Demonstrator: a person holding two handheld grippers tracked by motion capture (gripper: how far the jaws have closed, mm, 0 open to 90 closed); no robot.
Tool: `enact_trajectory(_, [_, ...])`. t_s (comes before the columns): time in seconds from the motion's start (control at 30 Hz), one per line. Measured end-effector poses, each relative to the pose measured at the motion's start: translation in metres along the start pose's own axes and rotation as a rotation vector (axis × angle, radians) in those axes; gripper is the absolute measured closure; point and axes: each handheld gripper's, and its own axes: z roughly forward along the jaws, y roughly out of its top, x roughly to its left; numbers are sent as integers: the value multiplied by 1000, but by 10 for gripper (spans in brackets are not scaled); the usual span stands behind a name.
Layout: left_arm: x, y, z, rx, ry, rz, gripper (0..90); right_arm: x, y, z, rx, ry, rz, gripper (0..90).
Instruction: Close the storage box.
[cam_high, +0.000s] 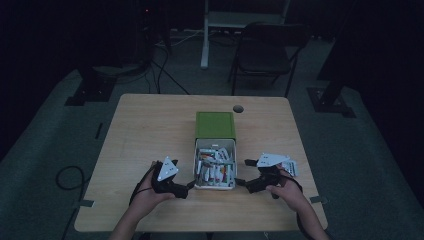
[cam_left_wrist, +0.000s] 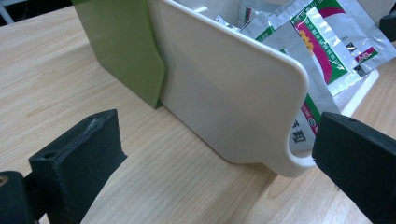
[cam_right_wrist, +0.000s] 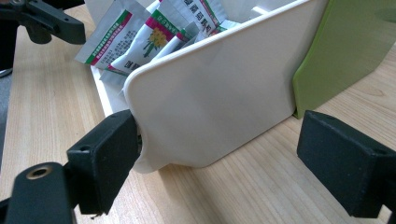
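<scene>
The drawer (cam_high: 215, 170) sat near the front middle of the table (cam_high: 145, 135), pulled out of its green box (cam_high: 215, 124), with its back end still tucked inside. It was white, smooth plastic, with thin, stiff walls and rounded corners. It looked light, but a bit slippery, so a pinch on a flat wall might slide off. The best place to grab it seemed to be the front corners, where the wall curved down into a little lip. It was full of packets (cam_high: 216, 171), shiny foil ones with green, pink and white print. They were soft and crinkly and lay loose in a heap, so they could spill out if the drawer tipped. The green box was hard plastic too, plain and square, and it would likely slide on the wood if nobody held it. The left gripper (cam_high: 191, 184) was at the drawer's front left corner, with its jaws spread apart and one jaw just beside the lip. The right gripper (cam_high: 240, 182) was at the front right corner, also with its jaws spread apart, one jaw touching or almost touching the corner. Neither was holding anything yet. A few more packets (cam_high: 291, 167) lay on the table by the right hand (cam_high: 286, 192). The table was pale wood with a fine grain.
</scene>
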Motion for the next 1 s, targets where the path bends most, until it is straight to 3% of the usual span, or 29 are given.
enact_trajectory(0.27, [4,4,8,11,22,7,20,-2,1,1,0,7,8,116])
enact_trajectory(1.0, [13,8,18,14,30,-5,19,-9,2,5,-8,-23,33,116])
